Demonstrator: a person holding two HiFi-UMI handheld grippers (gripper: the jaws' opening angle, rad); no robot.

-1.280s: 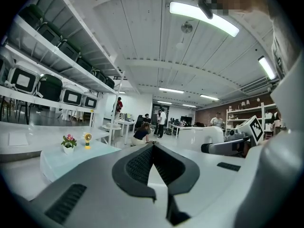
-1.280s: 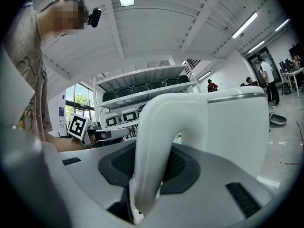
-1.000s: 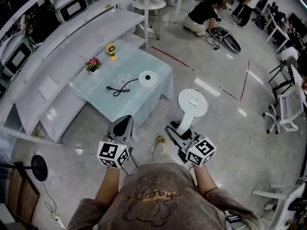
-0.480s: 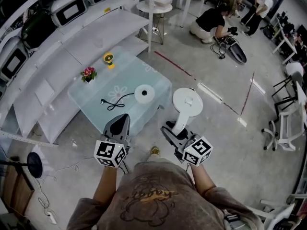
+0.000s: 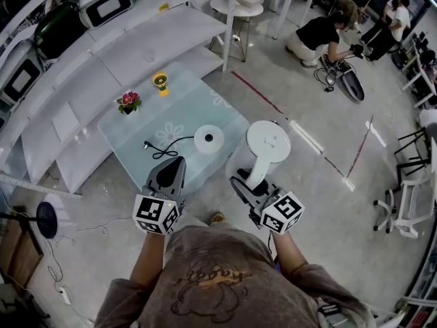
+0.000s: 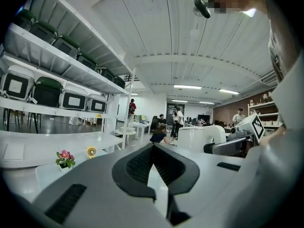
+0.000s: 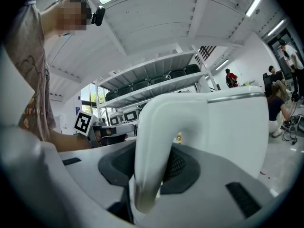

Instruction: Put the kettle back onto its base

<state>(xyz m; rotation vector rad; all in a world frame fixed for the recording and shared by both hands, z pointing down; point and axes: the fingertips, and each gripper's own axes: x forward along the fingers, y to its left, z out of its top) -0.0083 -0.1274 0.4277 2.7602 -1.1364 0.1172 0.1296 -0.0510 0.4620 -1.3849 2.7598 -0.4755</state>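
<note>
The white kettle (image 5: 268,142) hangs over the floor just off the low table's right corner, and my right gripper (image 5: 247,185) is shut on its curved handle (image 7: 153,141). The kettle's body (image 7: 228,127) fills the right gripper view. Its round white base (image 5: 209,139) sits on the pale glass table (image 5: 136,132), with a black cord (image 5: 166,145) running left from it. My left gripper (image 5: 170,174) is at the table's near edge, left of the kettle. Its jaws (image 6: 153,148) are shut with nothing in them. The kettle (image 6: 199,137) also shows in the left gripper view.
A potted pink flower (image 5: 128,102) and a small yellow object (image 5: 160,81) stand at the table's far side. White shelving with boxes (image 5: 102,5) runs behind it. A person (image 5: 319,34) crouches on the floor at the back right. A black round stand foot (image 5: 45,219) lies at the left.
Both grippers and the kettle have come closer to the table. The base now lies just ahead of the left gripper, and the kettle is still held by its handle.
</note>
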